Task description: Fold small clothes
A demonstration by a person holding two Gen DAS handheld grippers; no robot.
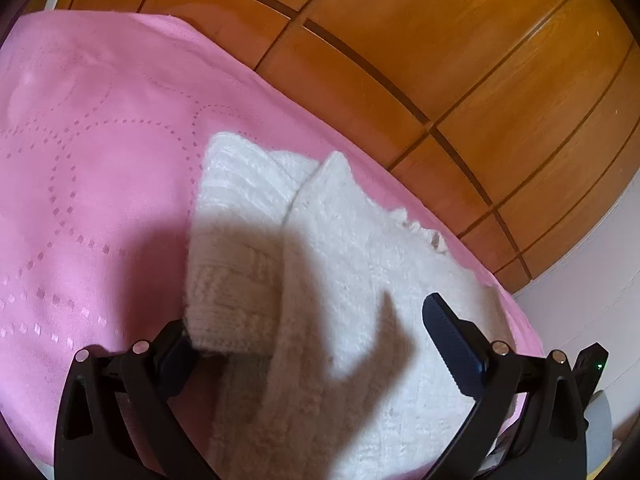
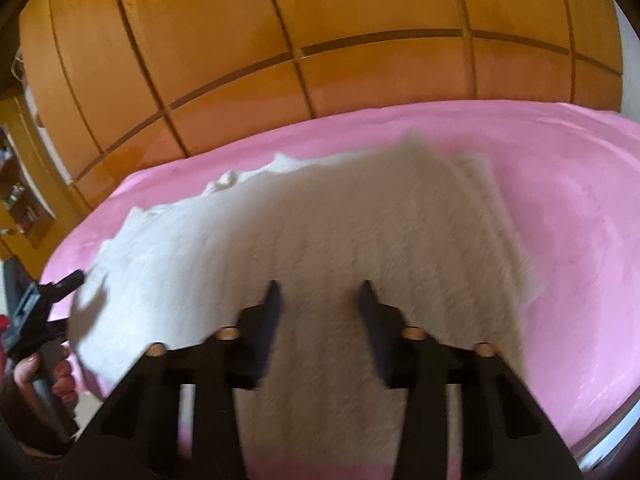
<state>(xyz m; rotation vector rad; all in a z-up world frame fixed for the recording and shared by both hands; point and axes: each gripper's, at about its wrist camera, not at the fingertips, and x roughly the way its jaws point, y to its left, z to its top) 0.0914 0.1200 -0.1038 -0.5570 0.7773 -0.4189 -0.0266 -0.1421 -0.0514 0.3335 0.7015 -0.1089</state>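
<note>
A white knitted garment (image 1: 340,280) lies on a pink bedspread (image 1: 100,160), with a sleeve folded over its body. My left gripper (image 1: 312,340) is open and hovers above the garment's near edge; the sleeve cuff (image 1: 224,320) lies by its left finger. In the right wrist view the same garment (image 2: 320,232) spreads under my right gripper (image 2: 318,300), which is open just above the knit. The left gripper (image 2: 44,300), held in a hand, shows at the far left there.
A wooden wardrobe (image 1: 440,60) stands behind the bed. A white wall (image 1: 592,312) is at the right. The bedspread (image 2: 560,220) stretches to the right of the garment. A wooden shelf (image 2: 20,200) with small items stands at the far left.
</note>
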